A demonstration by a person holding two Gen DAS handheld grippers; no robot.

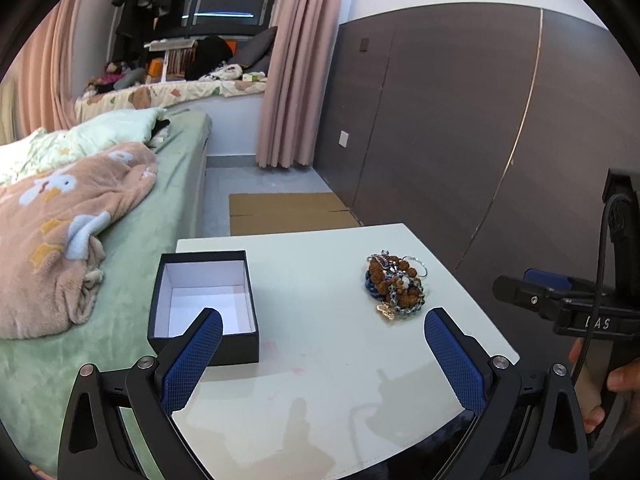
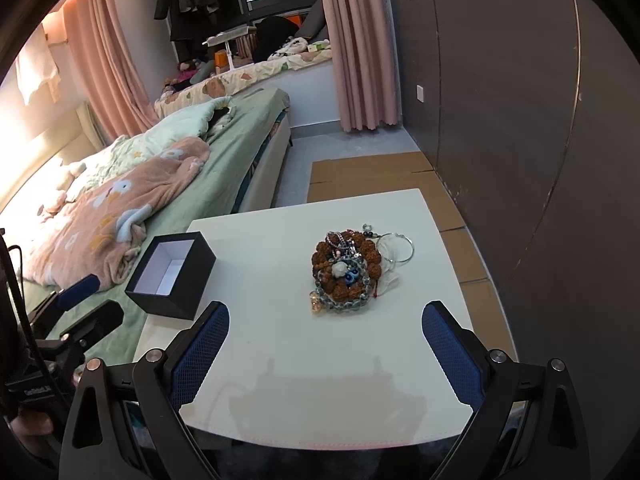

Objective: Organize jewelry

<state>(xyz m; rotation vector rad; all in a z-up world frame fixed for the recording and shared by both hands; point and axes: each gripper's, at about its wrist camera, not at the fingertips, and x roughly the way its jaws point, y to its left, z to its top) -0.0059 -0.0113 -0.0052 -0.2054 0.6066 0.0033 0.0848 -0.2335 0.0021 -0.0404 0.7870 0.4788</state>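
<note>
Both my grippers hang above the near edge of the white table (image 2: 280, 340), jaws spread wide and holding nothing — the left gripper (image 1: 323, 322) and the right gripper (image 2: 325, 314) alike.

From the right wrist view, the jewelry pile (image 2: 346, 270) sits at about twelve o'clock, just ahead of the fingertips; the open black box (image 2: 172, 276) lies well apart at ten o'clock, near the table's left edge beside the bed (image 2: 224, 168).

The heap is my worry. The brown bead bracelet (image 2: 340, 258), the glassy bead strand (image 2: 344, 303), chains and silver hoop earrings (image 2: 394, 248) look knotted together, so pinching one piece may drag others up and spill them mid-carry. The thin hoops may slip from my pads. The box looks light — a nudge from my left jaws could push it off toward the bed.
</note>
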